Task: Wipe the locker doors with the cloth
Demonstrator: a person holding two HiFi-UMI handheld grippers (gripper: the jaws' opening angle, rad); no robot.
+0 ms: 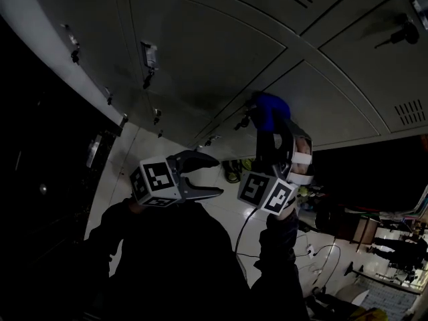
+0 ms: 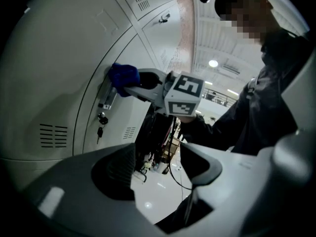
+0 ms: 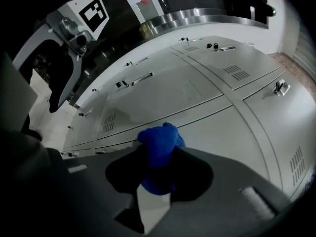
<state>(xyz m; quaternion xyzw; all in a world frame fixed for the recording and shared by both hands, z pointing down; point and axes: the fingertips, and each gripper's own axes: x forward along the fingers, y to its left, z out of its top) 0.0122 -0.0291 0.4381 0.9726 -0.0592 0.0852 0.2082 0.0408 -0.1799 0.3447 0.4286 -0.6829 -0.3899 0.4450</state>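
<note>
A blue cloth is pinched in my right gripper, which is shut on it and presses it against a grey locker door beside a latch handle. In the right gripper view the cloth bulges out between the jaws, touching the door. My left gripper hangs open and holds nothing, a little left of the right one and off the lockers. The left gripper view shows its jaws apart, with the cloth and the right gripper's marker cube ahead.
Rows of grey locker doors with vents, handles and hanging keys fill the wall. White tiled floor below carries cables and clutter at the right. A person stands far off. Dark space lies to the left.
</note>
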